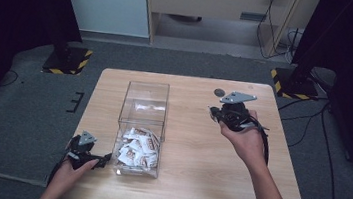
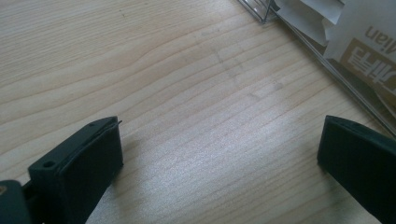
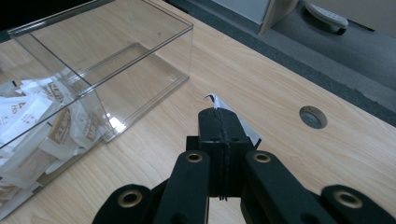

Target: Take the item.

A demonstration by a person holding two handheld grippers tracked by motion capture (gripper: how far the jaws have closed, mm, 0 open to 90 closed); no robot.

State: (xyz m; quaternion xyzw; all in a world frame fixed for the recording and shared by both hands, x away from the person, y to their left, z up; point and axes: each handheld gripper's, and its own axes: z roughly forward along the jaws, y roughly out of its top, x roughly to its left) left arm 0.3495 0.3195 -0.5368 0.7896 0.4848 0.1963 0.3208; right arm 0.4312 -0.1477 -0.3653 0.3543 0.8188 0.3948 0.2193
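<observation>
At lower left of the high view, the left hand rests the left gripper (image 1: 103, 160) low on the table (image 1: 195, 182), jaws spread wide with nothing between them. At centre, the clear box (image 1: 145, 101) holds white sachets (image 1: 135, 147) at its near end. At right of centre, the raised right gripper (image 3: 219, 116) is clamped tight on one white sachet (image 3: 250, 133).

A clear box (image 1: 142, 126) is set on the table (image 1: 195, 182), toward nine o'clock of its middle. Sachets (image 1: 136, 148) are heaped in the box's six o'clock end. The left gripper (image 1: 103, 160) is placed at the box's eight o'clock, just beside it. The right gripper (image 1: 211, 112) is held at the box's three o'clock, well apart, with one sachet (image 3: 233, 122) clamped between its jaws. A round hole (image 1: 219, 92) is found at that gripper's twelve o'clock.
</observation>
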